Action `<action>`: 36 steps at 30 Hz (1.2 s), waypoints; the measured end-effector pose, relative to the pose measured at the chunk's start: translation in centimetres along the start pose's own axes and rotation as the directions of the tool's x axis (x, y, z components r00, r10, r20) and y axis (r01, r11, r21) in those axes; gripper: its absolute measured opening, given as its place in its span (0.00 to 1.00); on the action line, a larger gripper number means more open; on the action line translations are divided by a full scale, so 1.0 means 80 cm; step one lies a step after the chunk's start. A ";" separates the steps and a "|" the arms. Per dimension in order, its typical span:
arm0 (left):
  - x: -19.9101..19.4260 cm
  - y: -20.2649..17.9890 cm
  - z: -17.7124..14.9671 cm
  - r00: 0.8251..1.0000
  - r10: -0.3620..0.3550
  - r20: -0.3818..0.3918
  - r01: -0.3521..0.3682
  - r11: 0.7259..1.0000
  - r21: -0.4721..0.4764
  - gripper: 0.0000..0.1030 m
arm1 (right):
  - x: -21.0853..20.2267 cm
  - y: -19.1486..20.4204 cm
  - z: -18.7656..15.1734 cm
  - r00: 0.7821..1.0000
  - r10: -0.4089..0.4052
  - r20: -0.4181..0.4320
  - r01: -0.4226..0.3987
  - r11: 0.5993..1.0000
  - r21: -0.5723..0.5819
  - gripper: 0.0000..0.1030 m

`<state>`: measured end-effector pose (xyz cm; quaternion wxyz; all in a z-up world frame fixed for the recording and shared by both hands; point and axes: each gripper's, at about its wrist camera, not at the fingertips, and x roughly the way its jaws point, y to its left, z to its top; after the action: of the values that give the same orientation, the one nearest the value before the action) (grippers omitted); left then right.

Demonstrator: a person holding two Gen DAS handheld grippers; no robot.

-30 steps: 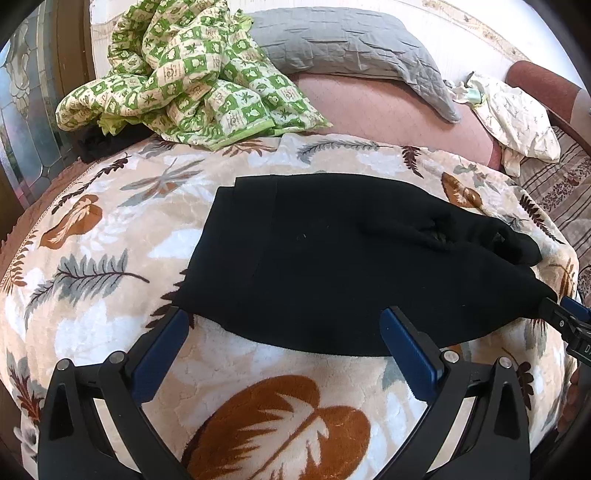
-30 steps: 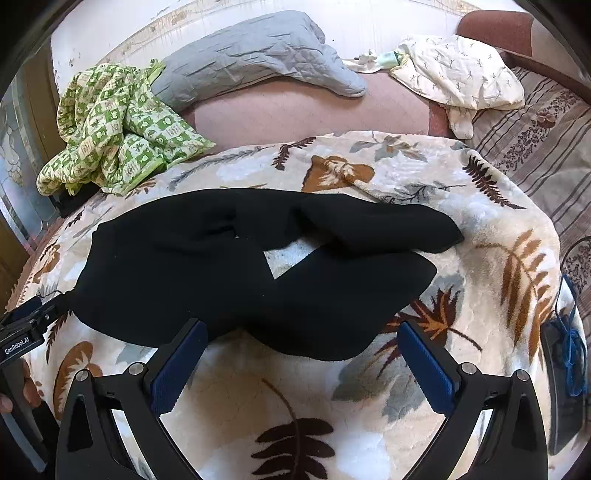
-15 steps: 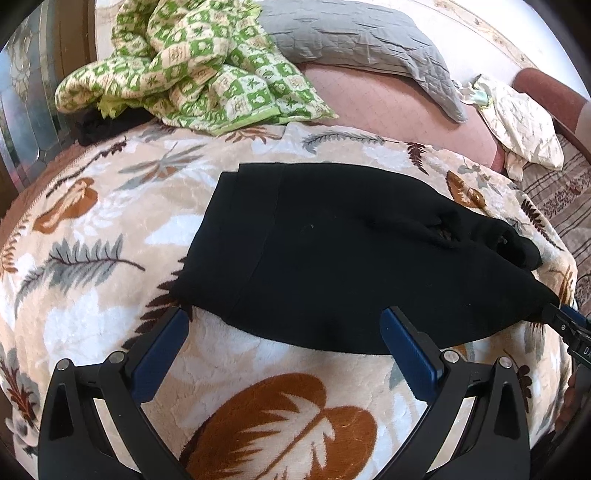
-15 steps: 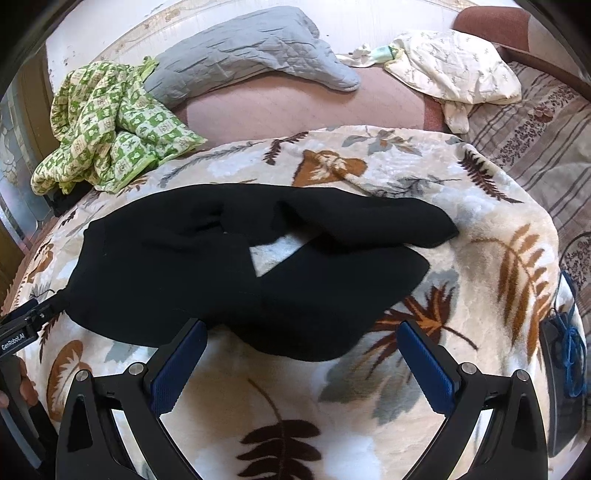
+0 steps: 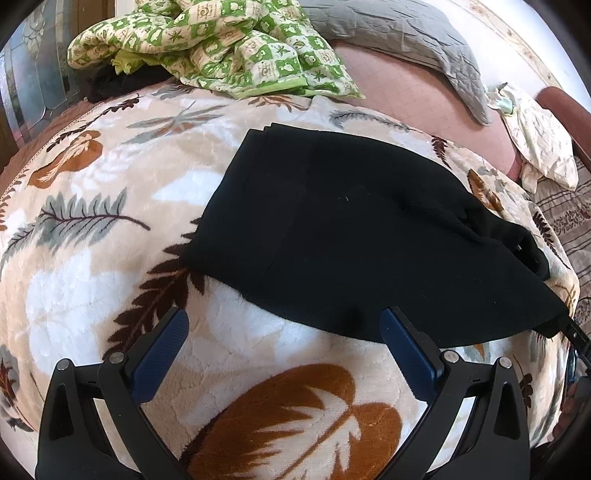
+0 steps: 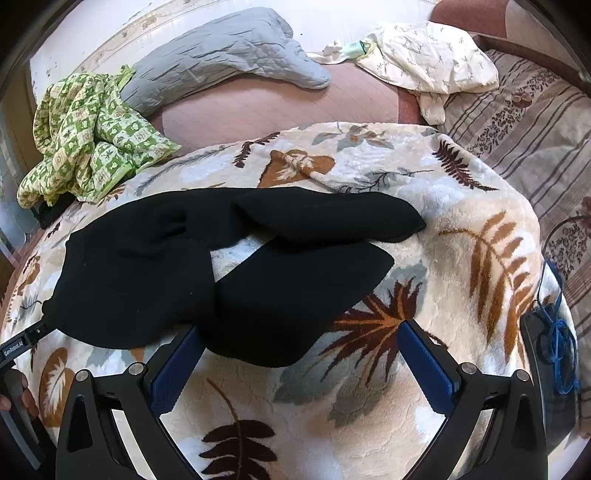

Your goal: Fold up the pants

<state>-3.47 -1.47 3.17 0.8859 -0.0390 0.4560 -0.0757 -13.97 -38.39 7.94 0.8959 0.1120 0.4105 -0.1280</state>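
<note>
Black pants (image 5: 351,236) lie flat on a cream leaf-patterned blanket (image 5: 92,295). In the right wrist view the pants (image 6: 147,266) show two legs spread to the right, with a patch of blanket showing between them. My left gripper (image 5: 284,321) is open just in front of the pants' near edge, nothing between its fingers. My right gripper (image 6: 301,332) is open too, at the near edge of the lower leg, its left fingertip (image 6: 192,339) beside the fabric. Each gripper also shows at the rim of the other's view, close to the pants' edge.
A green checked quilt (image 5: 221,48) and a grey quilted pillow (image 5: 399,33) lie at the back. A cream cloth (image 6: 428,59) sits at the back right above a striped cover (image 6: 535,122). A dark object with a blue cord (image 6: 550,354) rests at the right edge.
Both grippers have moved a little closer to the pants and stayed open. The pants have not visibly shifted.
</note>
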 end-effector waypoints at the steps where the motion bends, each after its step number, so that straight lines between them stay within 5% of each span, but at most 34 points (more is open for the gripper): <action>1: 0.000 0.000 0.000 1.000 0.001 0.001 -0.001 1.000 0.001 1.00 | 0.000 0.000 0.000 1.000 0.001 0.000 -0.001 1.000 0.000 1.00; 12: 0.004 -0.003 -0.001 0.998 -0.052 -0.027 0.051 0.999 -0.015 1.00 | -0.023 -0.017 -0.004 0.999 -0.030 0.032 0.031 0.999 -0.030 1.00; 16: 0.016 -0.002 -0.001 0.995 -0.077 -0.059 0.074 0.996 -0.052 1.00 | -0.032 -0.067 -0.003 0.997 -0.055 0.048 0.051 0.995 0.080 1.00; 19: 0.023 -0.008 0.002 0.994 -0.087 -0.060 0.082 0.994 -0.070 1.00 | -0.022 -0.099 0.001 0.998 0.011 0.057 -0.022 0.980 0.197 0.99; 23: 0.029 -0.013 0.009 0.991 -0.123 -0.059 0.119 0.990 -0.071 0.99 | 0.016 -0.100 0.017 0.999 0.043 0.025 -0.047 0.980 0.195 0.94; 27: 0.031 -0.009 0.017 0.989 -0.138 -0.052 0.133 0.988 -0.084 0.78 | 0.070 -0.106 0.037 0.997 0.070 -0.031 -0.061 0.972 0.225 0.71; 31: 0.039 0.010 0.029 0.984 -0.166 -0.056 0.158 0.979 -0.128 0.45 | 0.104 -0.108 0.036 0.995 0.088 -0.047 -0.073 0.963 0.259 0.56; 32: 0.041 0.014 0.030 0.983 -0.174 -0.057 0.165 0.976 -0.144 0.36 | 0.105 -0.106 0.037 0.996 0.082 -0.030 -0.072 0.967 0.245 0.40; 33: 0.044 0.017 0.032 0.982 -0.180 -0.055 0.169 0.973 -0.156 0.33 | 0.108 -0.105 0.039 0.994 0.101 -0.029 -0.092 0.967 0.240 0.11; 36: 0.046 0.014 0.033 0.983 -0.176 -0.059 0.166 0.976 -0.140 0.15 | 0.106 -0.109 0.039 0.990 0.143 -0.020 -0.133 0.957 0.258 0.10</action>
<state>0.87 -1.03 1.57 0.8546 -0.1352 0.4862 -0.1221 -9.22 -48.69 2.59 0.8725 0.2574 0.3990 -0.1149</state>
